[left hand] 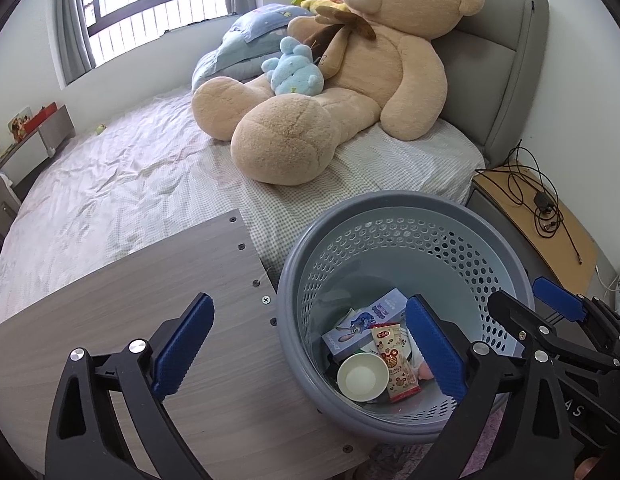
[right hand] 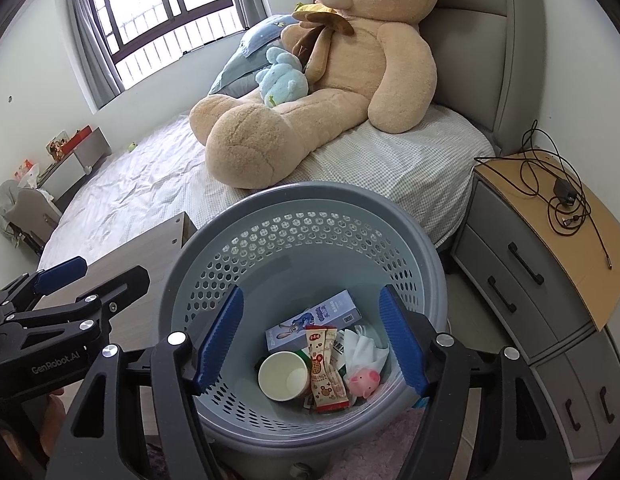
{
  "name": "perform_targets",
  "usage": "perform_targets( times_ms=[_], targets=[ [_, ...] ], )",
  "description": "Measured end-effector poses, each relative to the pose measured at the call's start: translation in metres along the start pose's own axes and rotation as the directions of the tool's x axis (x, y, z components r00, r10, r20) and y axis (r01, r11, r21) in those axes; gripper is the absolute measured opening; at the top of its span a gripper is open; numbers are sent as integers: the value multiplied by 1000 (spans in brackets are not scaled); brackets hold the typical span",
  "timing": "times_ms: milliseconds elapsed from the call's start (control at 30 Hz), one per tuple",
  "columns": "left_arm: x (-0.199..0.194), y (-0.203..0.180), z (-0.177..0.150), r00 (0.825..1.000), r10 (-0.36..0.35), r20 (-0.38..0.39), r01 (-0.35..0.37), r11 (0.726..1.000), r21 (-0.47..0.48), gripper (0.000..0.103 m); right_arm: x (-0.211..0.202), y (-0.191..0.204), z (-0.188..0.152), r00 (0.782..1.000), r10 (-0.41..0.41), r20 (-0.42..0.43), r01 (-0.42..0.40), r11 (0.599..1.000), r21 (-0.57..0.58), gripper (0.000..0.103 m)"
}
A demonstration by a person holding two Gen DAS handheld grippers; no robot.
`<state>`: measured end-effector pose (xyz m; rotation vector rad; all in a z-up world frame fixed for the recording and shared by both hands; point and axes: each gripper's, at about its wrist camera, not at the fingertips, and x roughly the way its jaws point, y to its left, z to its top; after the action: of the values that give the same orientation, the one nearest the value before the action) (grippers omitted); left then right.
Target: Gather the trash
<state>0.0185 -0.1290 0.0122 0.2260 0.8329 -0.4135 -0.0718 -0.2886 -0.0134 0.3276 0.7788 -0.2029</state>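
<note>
Both grippers (left hand: 310, 344) (right hand: 311, 338) hung wide, empty, over the bin (right hand: 389, 216).
Trash (right hand: 325, 364) lay inside; the next move, I judged, meant finding more.

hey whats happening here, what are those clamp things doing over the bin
A person is collecting trash in a bedroom with a handheld gripper in each hand. Both the left gripper and the right gripper are open and hold nothing, poised above a grey perforated basket beside the bed. In the basket lie a paper cup, a snack wrapper, a blue carton, crumpled tissue and a small pink pig toy.
</note>
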Motion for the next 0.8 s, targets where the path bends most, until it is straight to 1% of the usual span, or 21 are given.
perform_targets(
  times_ms=[200,800],
  targets=[
    [2,1,0,1000,-1,-15,1,1000,-7,96,0,0,0,1000,-1,2,1,1000,1,69],
    [4,0,-1,999,25,-24,-25,1000,1,97,0,-1,-1,1000,0,0,0,1000,4,69]
  ],
)
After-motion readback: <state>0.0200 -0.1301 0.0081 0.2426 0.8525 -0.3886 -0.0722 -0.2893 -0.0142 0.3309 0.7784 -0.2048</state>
